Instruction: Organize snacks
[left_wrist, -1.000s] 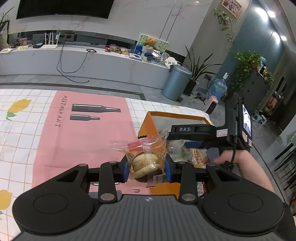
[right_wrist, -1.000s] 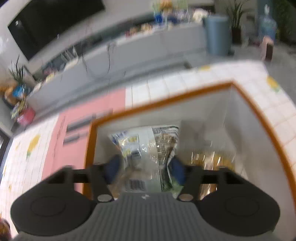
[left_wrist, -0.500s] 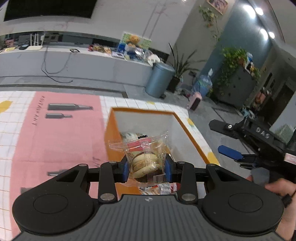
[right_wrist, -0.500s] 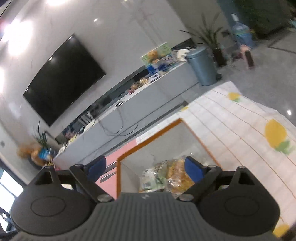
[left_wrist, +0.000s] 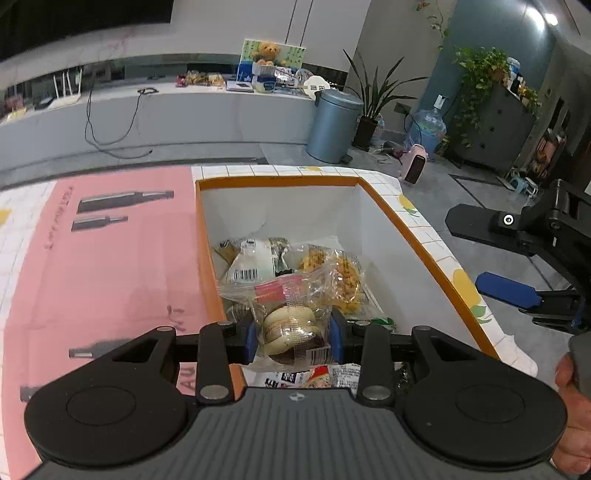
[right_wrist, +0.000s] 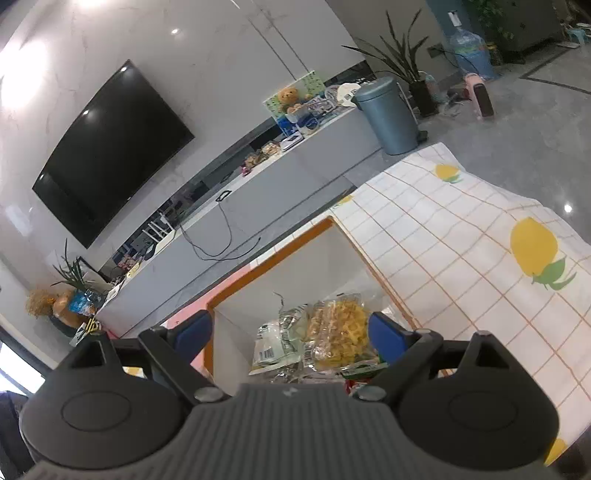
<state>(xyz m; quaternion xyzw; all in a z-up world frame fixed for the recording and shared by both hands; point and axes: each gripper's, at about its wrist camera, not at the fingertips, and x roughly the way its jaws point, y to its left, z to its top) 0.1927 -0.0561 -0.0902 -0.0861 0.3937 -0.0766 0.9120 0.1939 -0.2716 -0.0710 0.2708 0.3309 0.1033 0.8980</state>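
My left gripper (left_wrist: 293, 338) is shut on a clear packet of round biscuits (left_wrist: 290, 325) and holds it over the near end of the orange-rimmed box (left_wrist: 406, 221). Inside the box lie a white barcode packet (left_wrist: 255, 258), a yellow crisp packet (left_wrist: 343, 277) and other wrappers. My right gripper (right_wrist: 290, 330) is open and empty, above the box (right_wrist: 273, 254); it also shows at the right of the left wrist view (left_wrist: 517, 258). The yellow crisp packet (right_wrist: 341, 334) lies below its fingers.
The box stands on a table with a lemon-print cloth (right_wrist: 461, 258) and a pink mat (left_wrist: 103, 258). A grey bin (left_wrist: 338, 125), plants and a long grey counter (left_wrist: 166, 114) stand beyond the table edge.
My right gripper let go of a packet in the box, opened and pulled up and back to the right. My left gripper carried the biscuit packet over the box.
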